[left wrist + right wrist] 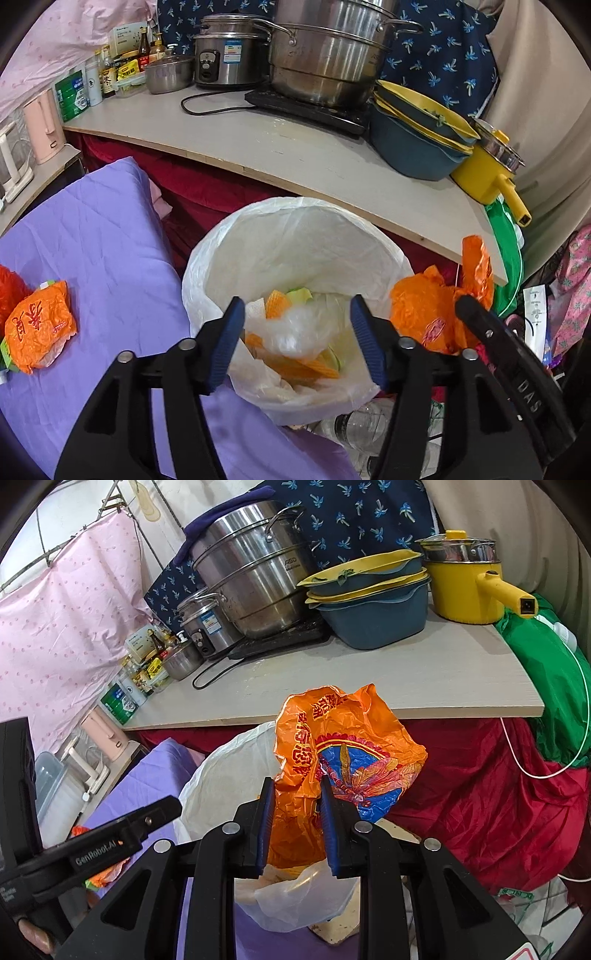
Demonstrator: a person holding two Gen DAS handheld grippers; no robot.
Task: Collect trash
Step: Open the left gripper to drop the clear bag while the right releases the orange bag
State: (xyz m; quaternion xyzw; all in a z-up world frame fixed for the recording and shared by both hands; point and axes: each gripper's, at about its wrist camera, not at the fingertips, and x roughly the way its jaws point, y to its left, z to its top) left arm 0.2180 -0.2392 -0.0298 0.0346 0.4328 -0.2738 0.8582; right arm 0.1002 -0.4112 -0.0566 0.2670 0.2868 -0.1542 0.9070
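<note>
While the left wrist view looks straight down into the bin liner (pixel 295 236), the right wrist view mostly hides that opening behind the orange bag (pixel 343 753). Left gripper (pixel 297 345) hangs over the bin, fingers (pixel 229 343) apart, nothing between them; below sit orange scraps, white paper and a clear crumpled plastic piece (pixel 295 332) inside the liner. Right gripper (pixel 297 825) has its fingers (pixel 266 823) clamped on the orange bag, held above the bin's near rim; the left view shows the same bag (pixel 428 314) just right of the bin, with the right gripper's black finger (pixel 476 317) against it. Only the left view shows a second orange wrapper (pixel 38 325) lying on the purple sheet (pixel 110 258) left of the bin, well apart from it, plus clear bottles (pixel 354 424) on the floor under the bin. Only the right view shows the printed blue and red panel on the held bag, a fingertip at bottom left, and the left gripper's side (pixel 96 842).

Bench (pixel 295 155) behind the bin carries a tall steel steamer pot (pixel 325 55), rice cooker (pixel 225 59), stacked blue and yellow basins (pixel 417 136), yellow pot (pixel 484 173), sauce bottles (pixel 110 70). Red cloth (pixel 480 794) hangs under the bench; pink sheet (pixel 66 627) and navy patterned fabric (pixel 362 513) behind.
</note>
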